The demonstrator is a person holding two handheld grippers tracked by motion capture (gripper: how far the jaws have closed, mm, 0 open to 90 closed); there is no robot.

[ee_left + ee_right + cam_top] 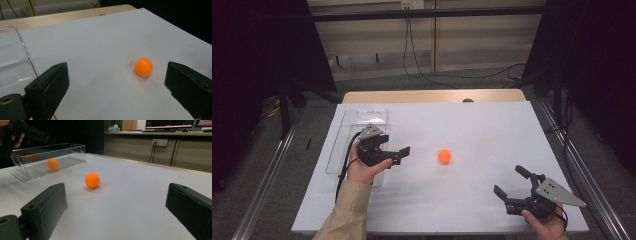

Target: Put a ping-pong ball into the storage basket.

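Currently: left fingers spread wide, empty, aimed at the ball, which sits ahead on the tabletop and nearer the right-hand finger of the pair, not yet between them. Left gripper held above the near end of the bin, well short of the ball. Right fingers likewise spread and empty; right gripper low at the near right corner of the tabletop, well apart from the ball, pointed toward it.

Step judged in hand: approach to the loose ball, grasp not begun. Left gripper judged the likelier to take it, being nearer and beside the bin. Next move calls for advancing until the ball lies between the open fingers, lowering to the tabletop, then closing gently; round shape likely to roll off if nudged by one finger first.

Count: balls, two — one loose on the tabletop, one inside the bin. Bins, one, clear plastic. Grippers, two. Hands, two.
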